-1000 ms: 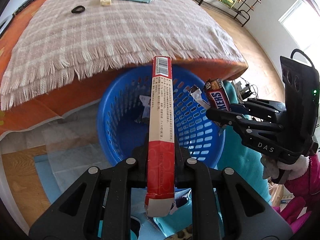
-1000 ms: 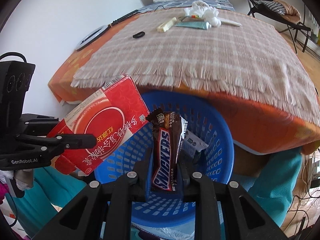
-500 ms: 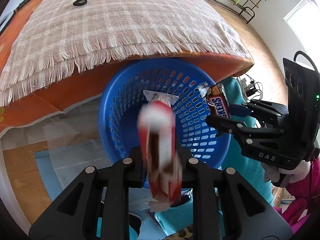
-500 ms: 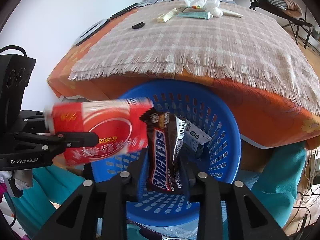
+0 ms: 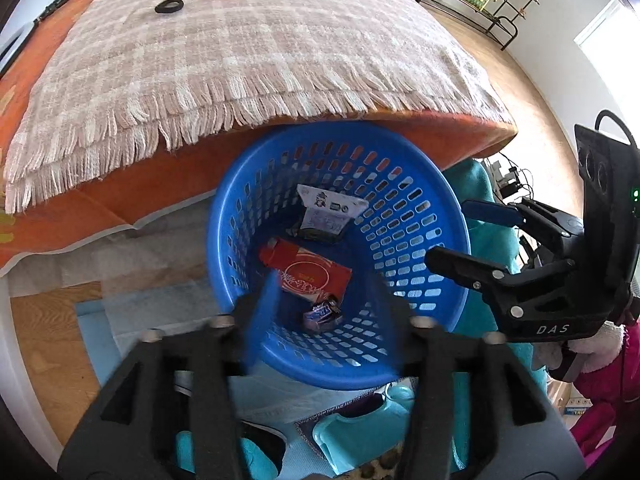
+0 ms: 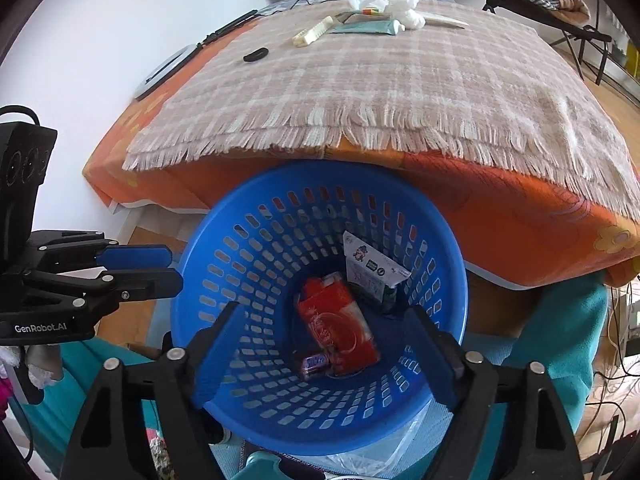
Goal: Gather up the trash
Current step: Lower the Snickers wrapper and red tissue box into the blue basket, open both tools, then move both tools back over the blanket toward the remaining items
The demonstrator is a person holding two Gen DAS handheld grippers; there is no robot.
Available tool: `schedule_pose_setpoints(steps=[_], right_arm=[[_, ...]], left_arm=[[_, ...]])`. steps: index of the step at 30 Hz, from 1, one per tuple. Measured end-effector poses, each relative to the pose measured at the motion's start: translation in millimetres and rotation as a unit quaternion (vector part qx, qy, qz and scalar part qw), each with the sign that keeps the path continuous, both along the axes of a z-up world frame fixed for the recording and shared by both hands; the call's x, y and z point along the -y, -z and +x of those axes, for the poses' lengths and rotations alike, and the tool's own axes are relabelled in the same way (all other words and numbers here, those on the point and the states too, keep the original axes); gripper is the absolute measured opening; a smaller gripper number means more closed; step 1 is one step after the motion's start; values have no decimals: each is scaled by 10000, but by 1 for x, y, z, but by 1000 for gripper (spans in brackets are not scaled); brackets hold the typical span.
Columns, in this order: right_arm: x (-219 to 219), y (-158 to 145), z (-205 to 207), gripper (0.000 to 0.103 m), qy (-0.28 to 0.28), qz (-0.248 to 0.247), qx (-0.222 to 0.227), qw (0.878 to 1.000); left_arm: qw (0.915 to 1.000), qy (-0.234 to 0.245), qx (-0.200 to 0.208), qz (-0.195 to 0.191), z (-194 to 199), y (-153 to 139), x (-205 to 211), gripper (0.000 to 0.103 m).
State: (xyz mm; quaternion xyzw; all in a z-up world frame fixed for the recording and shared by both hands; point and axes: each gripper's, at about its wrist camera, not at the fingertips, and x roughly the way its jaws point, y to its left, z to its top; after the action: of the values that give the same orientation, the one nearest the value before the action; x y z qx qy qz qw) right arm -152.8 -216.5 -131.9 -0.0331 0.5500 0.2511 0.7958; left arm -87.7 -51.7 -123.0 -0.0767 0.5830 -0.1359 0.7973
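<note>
A blue slotted basket (image 5: 452, 216) (image 6: 192, 264) stands on the floor against the bed's edge. In its bottom lie a red box (image 5: 308, 274) (image 6: 340, 328), a chocolate bar wrapper (image 5: 322, 312) (image 6: 314, 362) and a white packet (image 5: 328, 212) (image 6: 370, 268). My left gripper (image 5: 324, 320) (image 6: 172, 268) hangs over the basket's near rim, its jaws opening with nothing between them. Over the rim at the other side, my right gripper (image 6: 320, 344) (image 5: 452, 232) is also opening and holds nothing.
A fringed plaid blanket (image 6: 400, 88) covers the orange bed. At its far end lie a comb (image 6: 312, 32), a black hair tie (image 6: 256, 55), a tube (image 6: 368, 27) and crumpled tissue (image 6: 396, 2). Teal cloth (image 6: 560, 328) lies around the basket on the wooden floor.
Both grippers opened. The red box fell out of the left one and the chocolate bar wrapper out of the right one; both now lie in the basket's bottom.
</note>
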Motion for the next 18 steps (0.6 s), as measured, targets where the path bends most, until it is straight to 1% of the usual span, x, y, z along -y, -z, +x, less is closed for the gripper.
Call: schedule_pose_setpoints(steps=[4, 9, 14, 18], right_arm=[[1, 1, 2, 88, 67, -85, 10, 9999], [3, 0, 7, 94, 173, -76, 6, 9998], [4, -6, 14, 94, 186, -92, 134, 9997], [3, -15, 23, 94, 136, -66, 303, 9994]], left_arm=[[10000, -67, 52, 22, 1, -3, -1, 60], [9999, -141, 54, 33, 4, -5, -5, 60], [9998, -201, 80, 42, 13, -9, -10, 60], [9991, -391, 141, -29, 30, -19, -21, 60]])
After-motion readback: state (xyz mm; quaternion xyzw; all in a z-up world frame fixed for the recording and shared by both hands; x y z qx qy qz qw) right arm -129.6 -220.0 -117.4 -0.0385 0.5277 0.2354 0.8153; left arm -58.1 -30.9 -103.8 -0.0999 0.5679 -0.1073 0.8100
